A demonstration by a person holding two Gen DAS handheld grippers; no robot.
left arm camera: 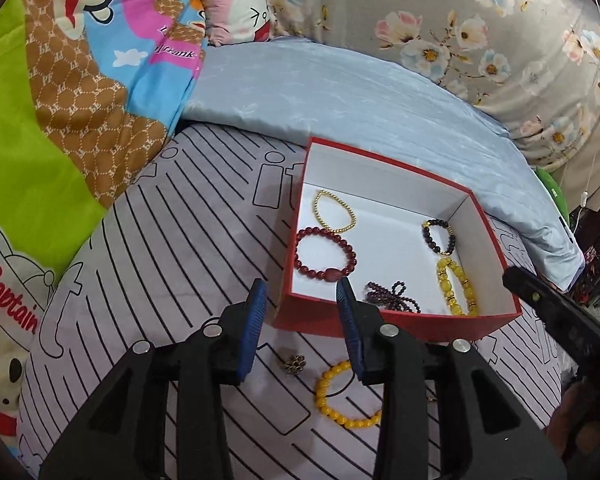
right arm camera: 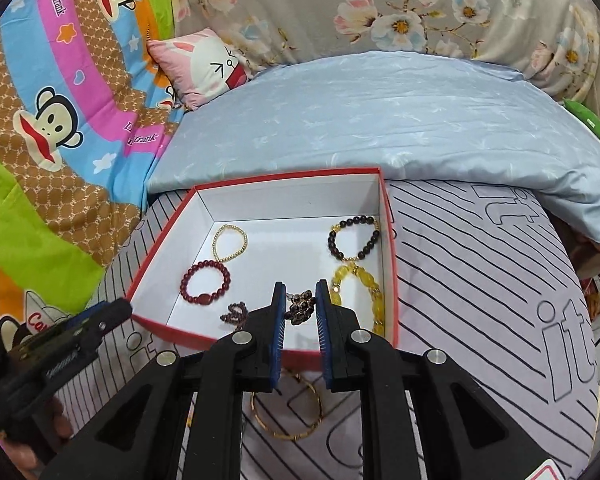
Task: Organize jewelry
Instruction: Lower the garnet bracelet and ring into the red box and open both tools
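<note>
I see a striped grey bedsheet [left arm camera: 160, 240], a pale blue pillow [right arm camera: 380, 120], a pink bunny cushion [right arm camera: 204, 66], a monkey-print quilt [right arm camera: 60, 100] and a floral cover [left arm camera: 460, 20].

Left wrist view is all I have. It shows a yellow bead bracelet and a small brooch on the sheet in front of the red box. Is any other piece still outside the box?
Observer: Yes. A thin gold bangle lies on the striped sheet in front of the red box, below the right gripper.
Operator: I see only the edge of that gripper. Is it closed?
Observer: No, its jaws stand narrowly apart. Through the gap shows a dark bead cluster inside the box, near the front wall. I cannot tell whether the fingers touch it.
</note>
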